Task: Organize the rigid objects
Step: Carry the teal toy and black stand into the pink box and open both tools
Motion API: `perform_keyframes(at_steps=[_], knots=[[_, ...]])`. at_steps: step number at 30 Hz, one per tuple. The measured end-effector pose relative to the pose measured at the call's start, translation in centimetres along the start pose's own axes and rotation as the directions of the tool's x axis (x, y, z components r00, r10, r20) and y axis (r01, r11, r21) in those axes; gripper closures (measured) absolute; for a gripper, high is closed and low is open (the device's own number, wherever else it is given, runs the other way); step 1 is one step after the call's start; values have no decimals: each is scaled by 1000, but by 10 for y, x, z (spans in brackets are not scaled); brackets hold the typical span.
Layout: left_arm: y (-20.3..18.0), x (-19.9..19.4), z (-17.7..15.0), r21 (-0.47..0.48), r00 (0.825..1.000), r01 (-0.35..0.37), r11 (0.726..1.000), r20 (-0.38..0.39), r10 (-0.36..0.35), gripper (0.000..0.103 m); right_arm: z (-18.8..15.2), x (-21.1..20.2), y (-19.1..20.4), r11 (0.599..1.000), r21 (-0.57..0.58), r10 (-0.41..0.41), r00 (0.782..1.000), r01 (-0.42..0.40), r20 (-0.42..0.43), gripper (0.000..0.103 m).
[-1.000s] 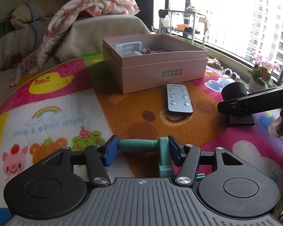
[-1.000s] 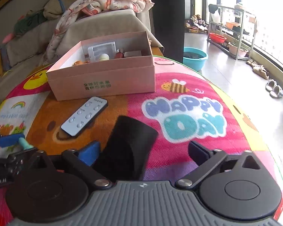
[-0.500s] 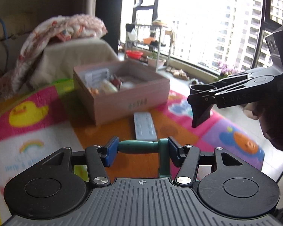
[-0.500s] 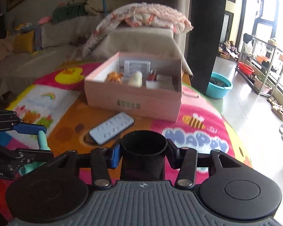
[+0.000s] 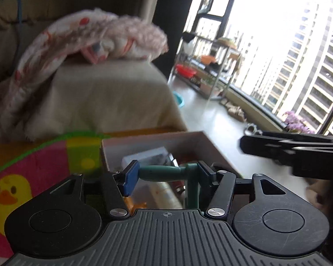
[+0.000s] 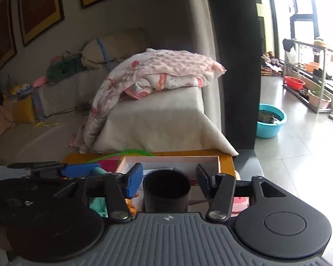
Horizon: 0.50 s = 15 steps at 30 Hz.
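My left gripper [image 5: 166,174] is shut on a teal T-shaped plastic piece [image 5: 164,173] and holds it over the open pink box [image 5: 195,141], which holds several small items. My right gripper [image 6: 169,178] stands above the same box [image 6: 171,159]. A black cylindrical cup [image 6: 166,189] sits between its fingers, with small gaps to both pads. The right gripper shows at the right of the left wrist view [image 5: 299,153]. The left gripper shows at the left of the right wrist view [image 6: 77,169].
The box rests on a colourful cartoon mat [image 5: 33,166] on a table. Behind it is a cloth-covered sofa [image 6: 157,115] with a pink blanket [image 6: 162,75]. A teal basin [image 6: 269,123] and a metal rack [image 6: 310,84] stand by the window.
Both grippers have risen and moved forward over the pink box with their objects. The remote has left view. The right jaws have loosened around the black cup.
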<state>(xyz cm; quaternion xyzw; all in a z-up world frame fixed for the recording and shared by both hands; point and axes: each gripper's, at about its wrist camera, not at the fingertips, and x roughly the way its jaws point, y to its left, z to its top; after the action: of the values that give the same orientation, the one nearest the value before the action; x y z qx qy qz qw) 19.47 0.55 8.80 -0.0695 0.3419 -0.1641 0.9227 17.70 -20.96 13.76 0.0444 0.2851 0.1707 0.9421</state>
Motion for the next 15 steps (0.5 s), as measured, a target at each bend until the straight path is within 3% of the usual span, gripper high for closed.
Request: perform_keyframes(at_steps=[2,3,6,9,12,15], knots=[[11,19,-9,-20,999,-33,999,-17,32,41,-8,2,0,998,-20,-61,998,61,4,32],[15,21,-12,-33,1000,-10,999,-3,10,43,-14,-2,-2,997,-25,-71,997,71,4,31],[24,-1,-20,-81,993,39,996,115,-30,43,-39,-23,-7,995,-49,-81,997,82,7,20],[20,-35,-29,-68,979,-1,998,204,15,43,-74,-43,-5,989,-108,-100,995,100,2,16],[9,-68,-52,-44,977,3,999,215,6,43,-116,-52,0,982,-167,-100,994,91,-49,16],[-7,-83,-87,6,987,50,999,153,-50,43,-156,-57,7,975,-188,-136,987,118,-85,16]])
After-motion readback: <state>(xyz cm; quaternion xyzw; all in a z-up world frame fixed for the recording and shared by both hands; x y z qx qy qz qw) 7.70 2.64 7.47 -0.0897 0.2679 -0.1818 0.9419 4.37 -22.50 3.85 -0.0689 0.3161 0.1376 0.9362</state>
